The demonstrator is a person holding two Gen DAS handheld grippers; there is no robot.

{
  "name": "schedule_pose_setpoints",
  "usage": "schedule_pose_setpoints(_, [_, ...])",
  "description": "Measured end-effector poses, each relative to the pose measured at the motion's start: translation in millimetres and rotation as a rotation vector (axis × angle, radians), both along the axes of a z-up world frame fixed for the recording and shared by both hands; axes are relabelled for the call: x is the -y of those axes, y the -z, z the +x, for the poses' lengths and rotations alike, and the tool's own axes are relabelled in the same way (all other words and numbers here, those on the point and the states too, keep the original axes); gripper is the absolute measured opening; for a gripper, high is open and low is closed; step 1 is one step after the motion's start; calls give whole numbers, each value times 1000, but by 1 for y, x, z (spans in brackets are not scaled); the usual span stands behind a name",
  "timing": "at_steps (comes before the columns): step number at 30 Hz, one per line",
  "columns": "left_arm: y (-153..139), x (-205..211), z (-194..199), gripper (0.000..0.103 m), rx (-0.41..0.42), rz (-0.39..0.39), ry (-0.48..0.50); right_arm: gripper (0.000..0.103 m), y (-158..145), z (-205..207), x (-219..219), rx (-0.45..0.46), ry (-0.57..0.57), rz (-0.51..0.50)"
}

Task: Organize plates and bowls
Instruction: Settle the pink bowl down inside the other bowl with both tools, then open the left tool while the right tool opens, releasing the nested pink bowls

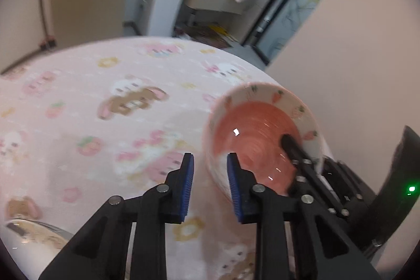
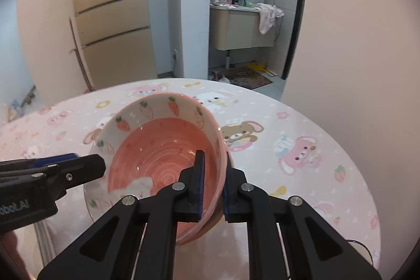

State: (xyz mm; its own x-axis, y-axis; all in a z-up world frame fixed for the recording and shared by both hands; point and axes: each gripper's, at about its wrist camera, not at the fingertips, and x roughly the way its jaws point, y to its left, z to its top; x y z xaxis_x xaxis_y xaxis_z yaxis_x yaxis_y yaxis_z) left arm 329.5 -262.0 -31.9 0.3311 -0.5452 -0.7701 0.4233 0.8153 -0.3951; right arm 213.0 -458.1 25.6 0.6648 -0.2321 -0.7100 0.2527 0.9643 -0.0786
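A bowl with a pink spiral inside and a white rim painted with carrots and strawberries is held tilted above the round table. My right gripper is shut on the bowl's right wall, one finger inside and one outside. In the left wrist view the same bowl is at the right, with the right gripper's finger inside it. My left gripper is open and empty, right beside the bowl's left wall; whether it touches is unclear. It also shows in the right wrist view at the bowl's left rim.
The table carries a pink cartoon-animal cloth. A shiny plate or bowl rim shows at the lower left of the left wrist view. A pink wall stands close on the right. A bathroom doorway and a fridge lie behind.
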Motion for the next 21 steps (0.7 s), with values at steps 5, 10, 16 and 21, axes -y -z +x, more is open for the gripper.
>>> schedule_pose_setpoints(5, [6, 6, -3, 23, -2, -17, 2, 14, 1, 0, 6, -38, 25, 26])
schedule_pose_setpoints(10, [5, 8, -5, 23, 22, 2, 7, 17, -3, -3, 14, -66, 23, 83])
schedule_pose_setpoints(16, [-1, 12, -12, 15, 88, 34, 35, 18, 0, -4, 15, -78, 25, 85])
schedule_pose_setpoints(21, [-1, 10, -11, 14, 79, 24, 36, 18, -2, -6, 13, -92, 26, 81])
